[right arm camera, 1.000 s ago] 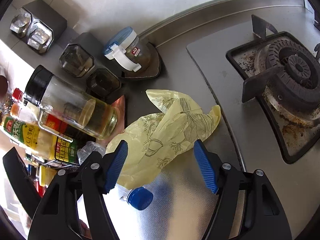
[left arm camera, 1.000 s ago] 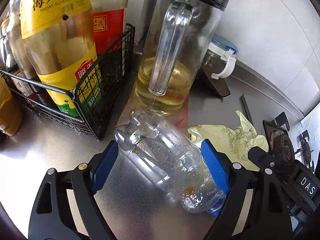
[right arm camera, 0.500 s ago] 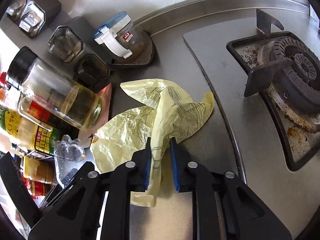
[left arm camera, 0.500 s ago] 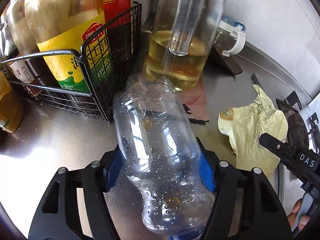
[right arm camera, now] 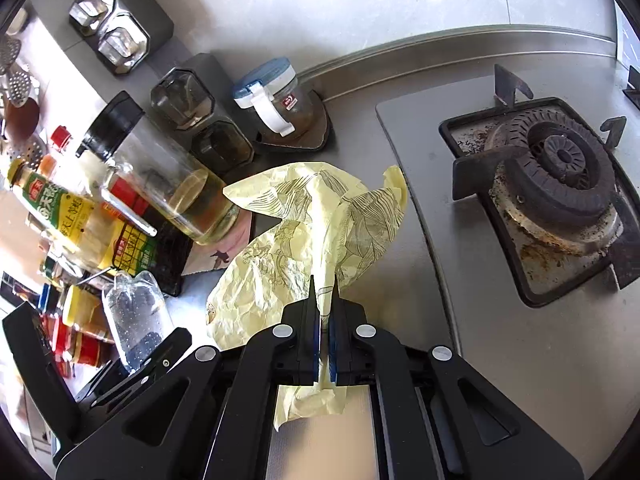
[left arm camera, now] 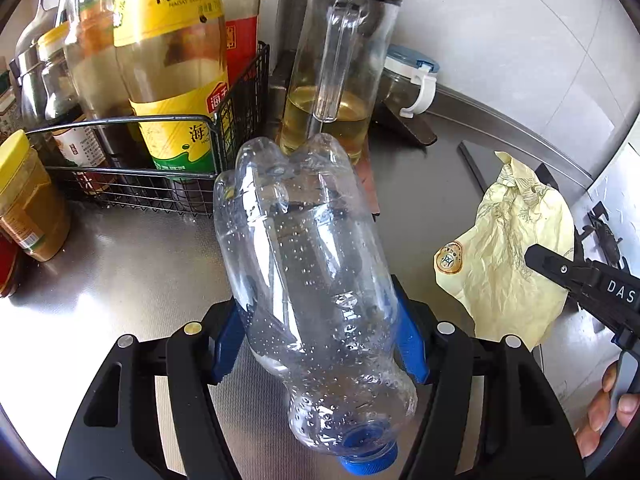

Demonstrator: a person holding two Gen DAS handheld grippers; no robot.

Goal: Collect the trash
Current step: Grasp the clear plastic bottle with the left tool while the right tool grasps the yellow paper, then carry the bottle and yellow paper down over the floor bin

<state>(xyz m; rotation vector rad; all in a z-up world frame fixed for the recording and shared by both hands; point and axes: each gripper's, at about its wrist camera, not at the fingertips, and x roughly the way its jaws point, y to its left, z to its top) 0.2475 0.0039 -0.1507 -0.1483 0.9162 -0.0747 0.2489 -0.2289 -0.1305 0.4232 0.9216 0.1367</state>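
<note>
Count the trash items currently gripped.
2. Clear plastic bottle clamped in the left gripper; yellow paper wrapper pinched in the right gripper. More trash may lie out of view.

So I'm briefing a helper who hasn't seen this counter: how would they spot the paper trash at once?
Start at the gas burner and look left across the steel counter. Between the burner and the oil jug is a crumpled pale-yellow paper printed with dark line drawings, pinched in the right tool. It is the only soft, flat thing there; its neighbours are all bottles and jars.
</note>
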